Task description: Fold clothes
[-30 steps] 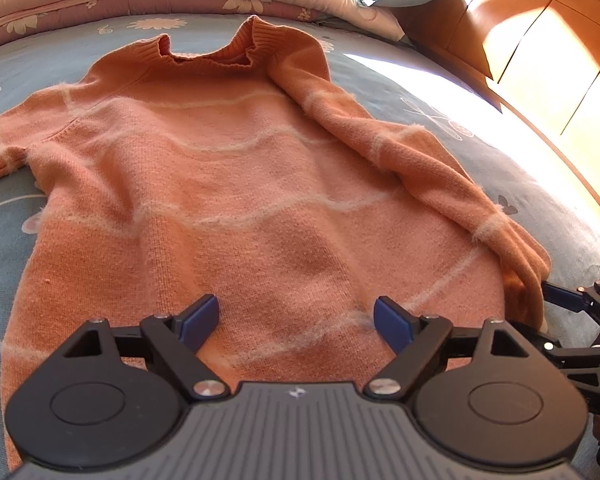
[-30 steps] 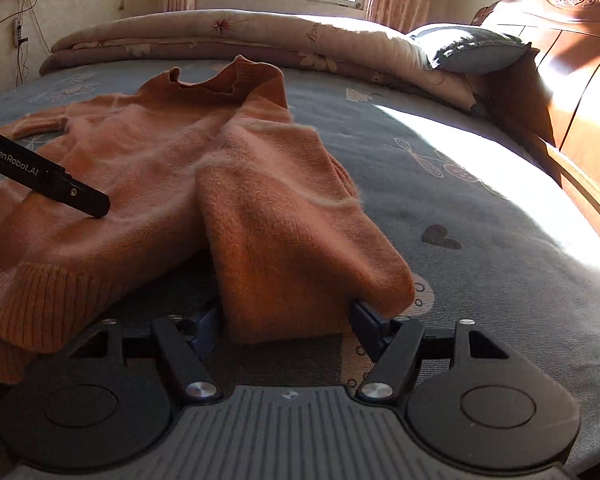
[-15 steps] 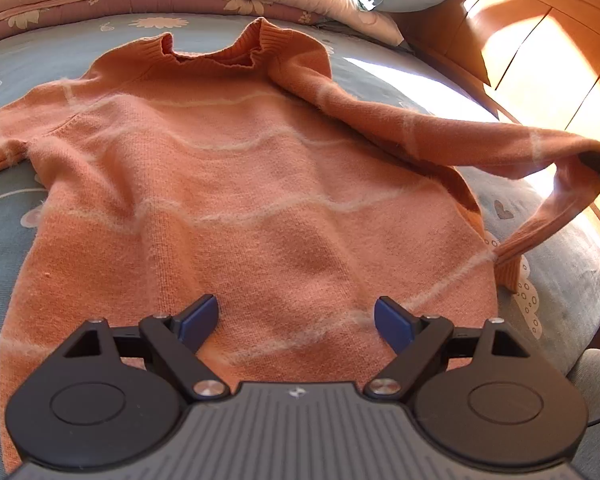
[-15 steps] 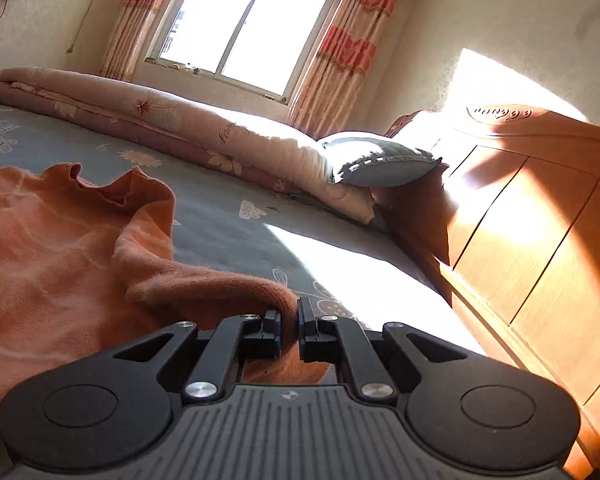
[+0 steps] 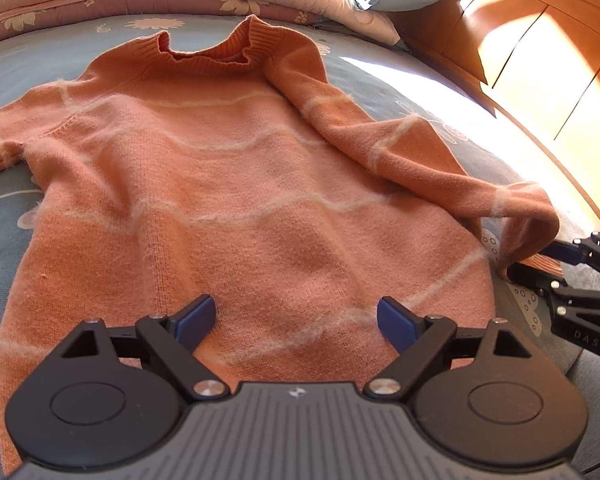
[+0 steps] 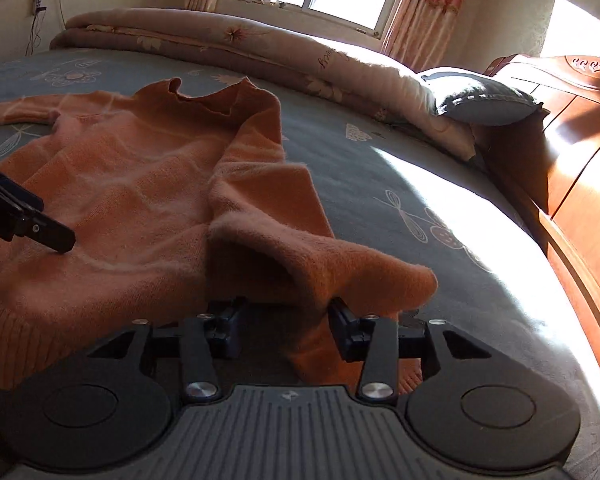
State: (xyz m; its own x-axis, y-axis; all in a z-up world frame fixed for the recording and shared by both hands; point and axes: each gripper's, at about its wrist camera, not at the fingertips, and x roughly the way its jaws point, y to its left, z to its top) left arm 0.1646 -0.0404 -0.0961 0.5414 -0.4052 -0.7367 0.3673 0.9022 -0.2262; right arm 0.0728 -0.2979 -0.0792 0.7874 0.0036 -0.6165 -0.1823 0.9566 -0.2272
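Nearest us, our left tongs [image 5: 296, 318] hovered wide open and empty over the lower front of an orange sweater [image 5: 228, 208]. Our right tongs [image 6: 286, 326] were opening, the sweater's right sleeve [image 6: 300, 248] draped loosely between the jaws, the pads no longer pinching it. The sweater lay spread face up on a grey bed [image 6: 380, 184], collar pointing away from us. Farther off we saw a rolled quilt [image 6: 260, 52], a pillow [image 6: 484, 98] and a wooden headboard [image 6: 580, 160].

A rolled floral quilt [image 6: 260, 56] and grey pillow [image 6: 480, 100] lie beside the wooden headboard [image 6: 580, 152].
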